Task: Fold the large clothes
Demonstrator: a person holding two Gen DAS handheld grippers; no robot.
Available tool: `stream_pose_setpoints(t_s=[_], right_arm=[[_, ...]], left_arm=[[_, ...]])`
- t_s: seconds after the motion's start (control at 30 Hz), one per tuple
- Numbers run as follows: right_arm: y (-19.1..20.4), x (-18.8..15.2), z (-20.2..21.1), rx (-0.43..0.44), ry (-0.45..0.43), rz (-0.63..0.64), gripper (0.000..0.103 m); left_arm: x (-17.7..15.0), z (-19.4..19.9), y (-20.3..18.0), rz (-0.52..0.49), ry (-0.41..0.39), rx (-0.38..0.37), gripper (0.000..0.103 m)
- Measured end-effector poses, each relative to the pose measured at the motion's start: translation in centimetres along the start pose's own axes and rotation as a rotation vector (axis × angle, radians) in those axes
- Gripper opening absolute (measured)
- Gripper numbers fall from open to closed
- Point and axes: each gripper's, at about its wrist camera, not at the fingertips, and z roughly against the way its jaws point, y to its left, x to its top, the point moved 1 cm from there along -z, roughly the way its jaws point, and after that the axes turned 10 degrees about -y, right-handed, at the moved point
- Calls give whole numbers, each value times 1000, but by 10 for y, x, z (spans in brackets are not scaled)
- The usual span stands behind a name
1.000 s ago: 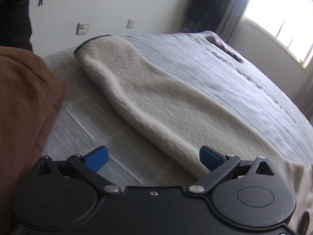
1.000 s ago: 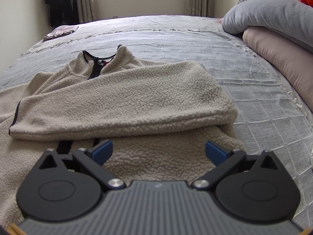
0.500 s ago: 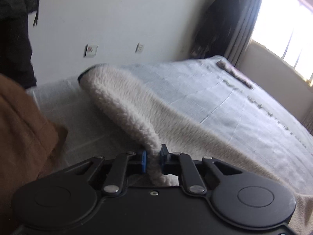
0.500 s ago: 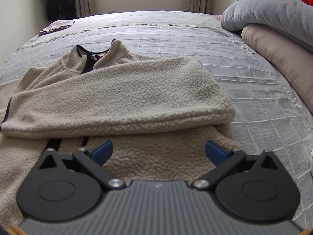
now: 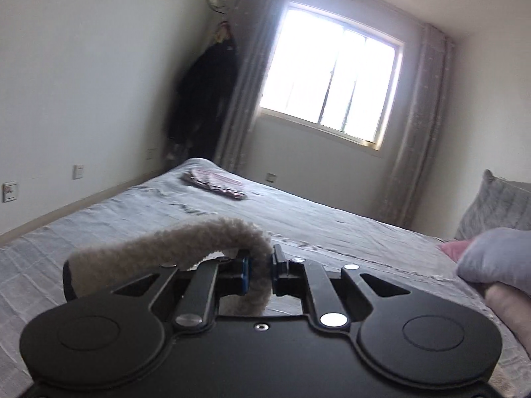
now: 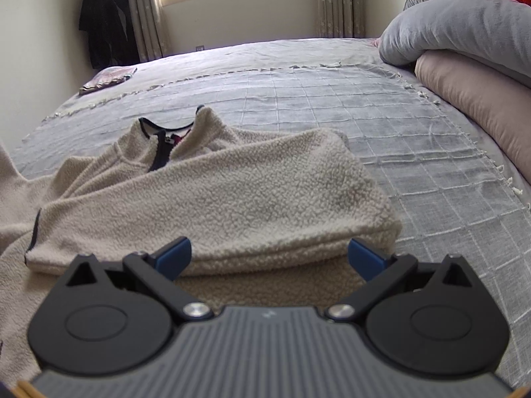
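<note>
A cream fleece jacket [image 6: 232,195] with a dark zip and collar lies on the grey bed [image 6: 332,99]. One sleeve is folded across its chest. My right gripper [image 6: 268,257] is open and empty, just above the jacket's lower part. My left gripper [image 5: 259,273] is shut on the jacket's other sleeve [image 5: 186,242] and holds it lifted off the bed; the sleeve arches over the left finger with its dark cuff hanging at the left.
Grey and pink pillows [image 6: 464,53] are piled at the bed's right side. A small folded cloth [image 6: 109,79] lies at the far left corner. A dark coat [image 6: 106,16] hangs by the window. A person's hand [image 5: 507,305] shows at the right edge.
My left gripper closed on the sleeve lying on the bed, then lifted it and swung toward the window. My right gripper stayed open and hardly moved.
</note>
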Motion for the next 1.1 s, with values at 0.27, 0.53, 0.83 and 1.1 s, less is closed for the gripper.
stream_pose_setpoints(t_s=[0.27,0.53,0.83,1.1], right_arm=[[-1,17,4,45,-19,25,102],[-18,22,15,16,-25,60,102],[-3,20,20,84,-11,117,103],[86,21,5,265,0,245,103]], left_arm=[[-61,-12,-150,7,151,-310,12],[-203,-12,-235,-13,498,-451,16],[-228,24,-224,-73,584,-561,45],[-176,50,-147,-169,482,-476,57]])
